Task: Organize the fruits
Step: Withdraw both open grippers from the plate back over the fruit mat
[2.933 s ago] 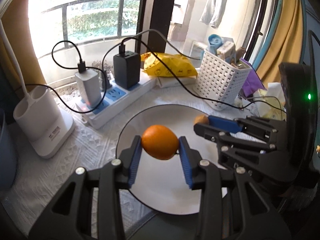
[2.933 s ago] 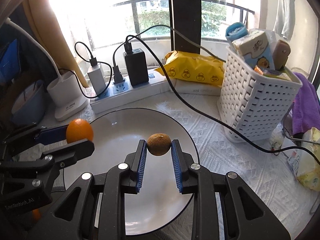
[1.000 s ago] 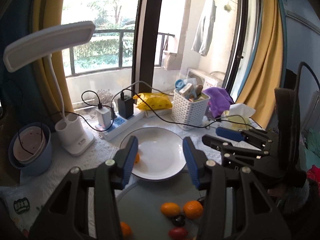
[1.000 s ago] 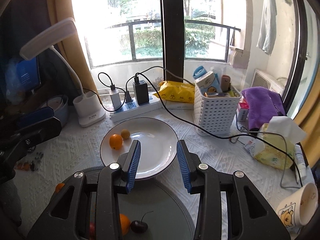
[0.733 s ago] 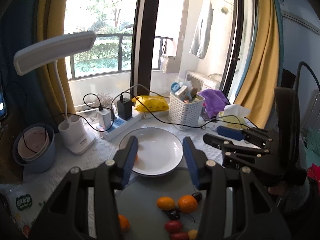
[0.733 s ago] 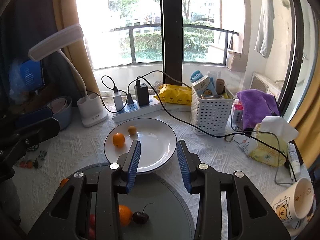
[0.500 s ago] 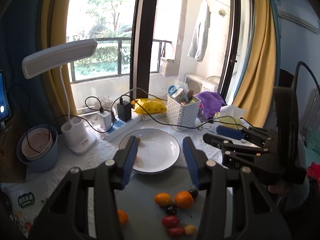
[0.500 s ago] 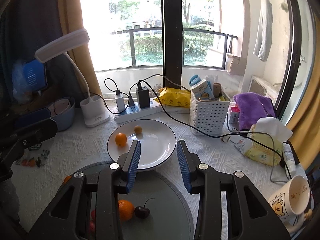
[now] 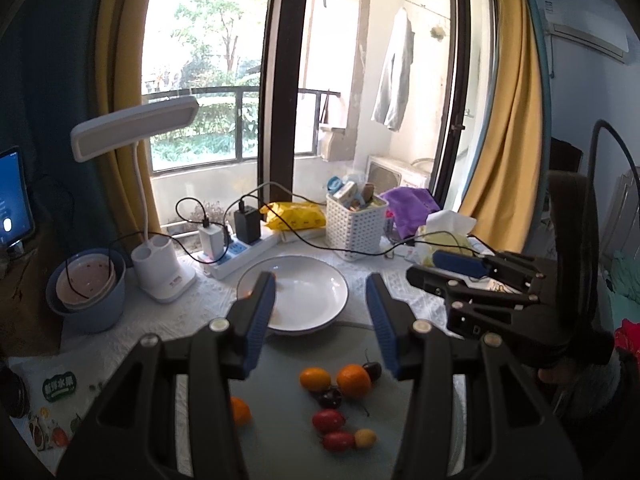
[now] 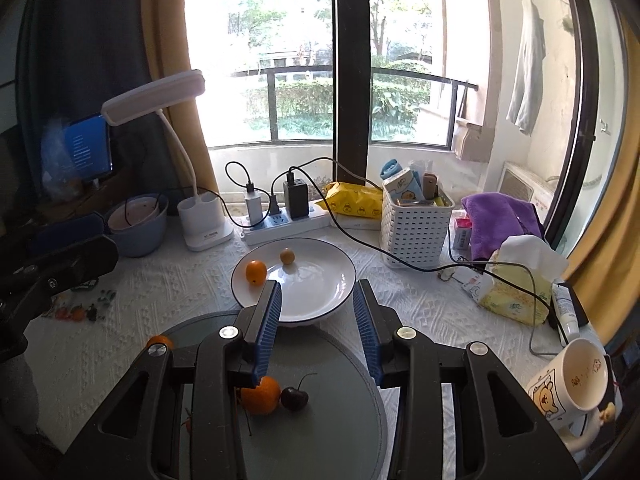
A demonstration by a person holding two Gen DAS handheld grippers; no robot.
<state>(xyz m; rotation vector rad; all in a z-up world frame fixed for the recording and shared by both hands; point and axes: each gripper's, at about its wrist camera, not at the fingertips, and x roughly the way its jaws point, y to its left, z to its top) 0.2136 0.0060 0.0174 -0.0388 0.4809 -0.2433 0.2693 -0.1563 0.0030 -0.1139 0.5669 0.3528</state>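
A white plate (image 10: 320,288) holds an orange (image 10: 256,271) and a small brown fruit (image 10: 287,256) at its far left. The plate also shows in the left wrist view (image 9: 316,300). A grey round mat (image 9: 288,424) in front of it carries several fruits: oranges (image 9: 353,375), dark cherries (image 9: 330,397), red tomatoes (image 9: 328,420) and a small yellow fruit (image 9: 365,437). My left gripper (image 9: 320,312) is open and empty, raised above the mat. My right gripper (image 10: 316,316) is open and empty too, above an orange (image 10: 261,395) and a cherry (image 10: 294,397).
A white basket (image 10: 416,228), power strip with chargers (image 10: 280,220), desk lamp (image 10: 200,208) and blue bowl (image 10: 138,220) stand behind the plate. A tissue pack (image 10: 516,280), purple cloth (image 10: 500,216) and mug (image 10: 576,384) are at the right. Cables cross the table.
Both grippers let go of their fruits onto the plate, opened, and pulled back and up from the plate. The mat with loose fruits has come into view.
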